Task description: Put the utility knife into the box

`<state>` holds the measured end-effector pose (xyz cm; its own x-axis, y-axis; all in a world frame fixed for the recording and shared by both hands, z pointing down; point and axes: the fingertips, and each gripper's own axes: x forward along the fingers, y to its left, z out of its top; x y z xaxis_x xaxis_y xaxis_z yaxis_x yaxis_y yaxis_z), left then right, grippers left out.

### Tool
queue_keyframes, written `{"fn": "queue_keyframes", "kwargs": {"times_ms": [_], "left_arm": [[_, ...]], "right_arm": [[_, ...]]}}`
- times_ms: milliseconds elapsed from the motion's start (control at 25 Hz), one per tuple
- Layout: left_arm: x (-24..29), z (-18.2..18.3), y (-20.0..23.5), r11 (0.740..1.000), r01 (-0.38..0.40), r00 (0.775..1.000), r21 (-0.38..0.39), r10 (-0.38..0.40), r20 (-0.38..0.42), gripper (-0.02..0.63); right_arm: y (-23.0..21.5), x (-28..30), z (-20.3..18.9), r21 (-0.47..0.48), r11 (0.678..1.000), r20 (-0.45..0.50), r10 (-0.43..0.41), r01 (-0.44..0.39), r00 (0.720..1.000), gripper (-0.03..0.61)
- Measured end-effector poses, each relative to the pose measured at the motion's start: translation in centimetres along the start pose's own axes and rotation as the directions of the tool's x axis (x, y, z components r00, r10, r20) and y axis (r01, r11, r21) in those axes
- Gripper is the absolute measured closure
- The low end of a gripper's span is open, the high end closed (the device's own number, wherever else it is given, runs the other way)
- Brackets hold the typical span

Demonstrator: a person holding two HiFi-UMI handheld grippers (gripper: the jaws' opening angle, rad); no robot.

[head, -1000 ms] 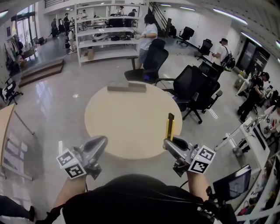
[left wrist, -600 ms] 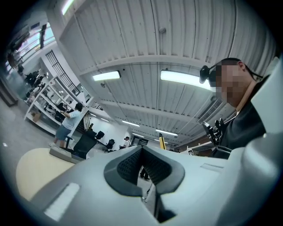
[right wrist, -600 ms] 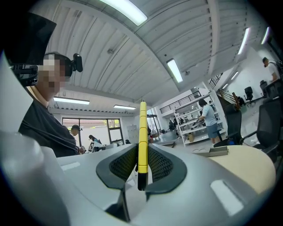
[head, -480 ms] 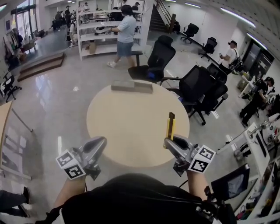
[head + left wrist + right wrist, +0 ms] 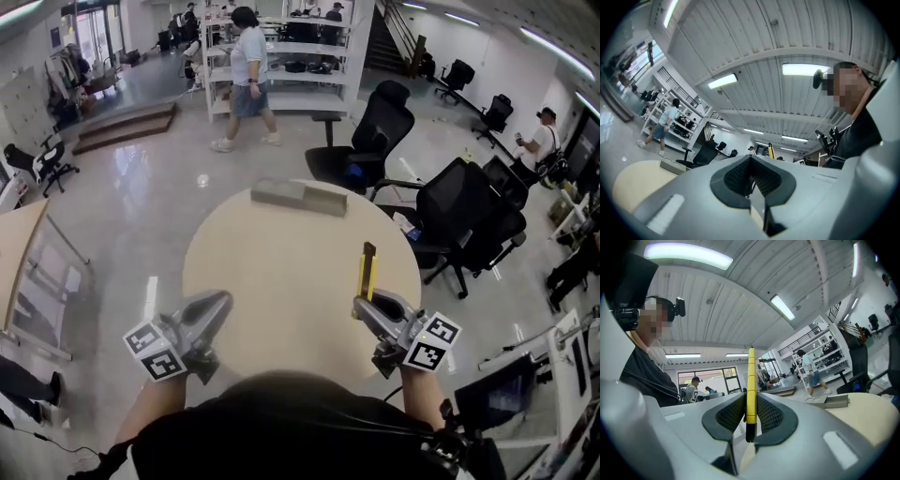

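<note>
One utility knife [image 5: 366, 267] sits clamped in the right tongs [image 5: 359, 304], left tongs [image 5: 223, 302] closed empty; next, carry it to the box [image 5: 298, 197].

person's gear
left gripper [image 5: 221, 302] and right gripper [image 5: 360, 306] were cased in grey, padded in ribbed black, tagged with marker cubes [image 5: 155, 352]; a black top [image 5: 281, 422] was worn.

The person [image 5: 246, 70] walking by the shelves [image 5: 319, 52] has crossed from upper centre-right to upper left of centre. The round surface [image 5: 281, 281] fills more of the frame, and the box [image 5: 300, 197] sits slightly lower and further right.
</note>
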<state>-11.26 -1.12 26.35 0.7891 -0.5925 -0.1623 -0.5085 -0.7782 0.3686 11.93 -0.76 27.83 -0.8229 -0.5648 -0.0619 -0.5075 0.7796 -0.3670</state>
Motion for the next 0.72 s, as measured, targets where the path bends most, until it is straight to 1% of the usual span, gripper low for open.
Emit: {"fn": "queue_keyframes", "kwargs": {"times_ms": [120, 200, 280, 320, 400, 480, 600, 720], "left_arm": [[5.0, -0.7, -1.2, 0.999, -0.035, 0.999, 0.019, 0.035, -0.012, 0.615], [8.0, -1.0, -1.3, 0.998, -0.065, 0.998, 0.013, 0.066, -0.011, 0.615], [10.9, -1.8, -1.5, 0.996, -0.088, 0.996, -0.013, 0.088, -0.01, 0.615], [12.2, -2.4, -1.8, 0.995, -0.097, 0.995, -0.013, 0.097, -0.023, 0.615], [14.2, -3.4, -2.2, 0.993, -0.117, 0.991, 0.012, 0.118, -0.062, 0.615], [15.1, -3.8, -2.1, 0.99, -0.14, 0.986, 0.031, 0.142, -0.085, 0.615], [15.2, -3.3, -1.2, 0.986, -0.166, 0.983, 0.022, 0.167, -0.08, 0.615], [14.5, -2.5, 0.0, 0.988, -0.152, 0.985, 0.012, 0.152, -0.079, 0.615]], "right_arm": [[-4.5, -1.4, 2.6, -0.008, 0.998, -0.011, 0.062, -0.062, 0.998, 0.489], [-7.5, -2.2, 3.8, -0.01, 0.995, -0.008, 0.101, -0.101, 0.995, 0.489], [-10.6, -2.8, 4.1, 0.007, 0.992, -0.008, 0.124, -0.124, 0.992, 0.489], [-12.0, -3.1, 4.1, 0.018, 0.991, -0.006, 0.134, -0.134, 0.991, 0.489], [-14.1, -3.6, 3.9, 0.039, 0.987, 0.0, 0.153, -0.153, 0.988, 0.489], [-15.6, -4.0, 3.4, 0.058, 0.985, 0.002, 0.161, -0.161, 0.987, 0.489], [-16.9, -4.0, 3.0, 0.084, 0.985, 0.001, 0.149, -0.149, 0.989, 0.489], [-16.7, -2.8, 2.9, 0.092, 0.988, -0.001, 0.123, -0.123, 0.992, 0.489]]}}
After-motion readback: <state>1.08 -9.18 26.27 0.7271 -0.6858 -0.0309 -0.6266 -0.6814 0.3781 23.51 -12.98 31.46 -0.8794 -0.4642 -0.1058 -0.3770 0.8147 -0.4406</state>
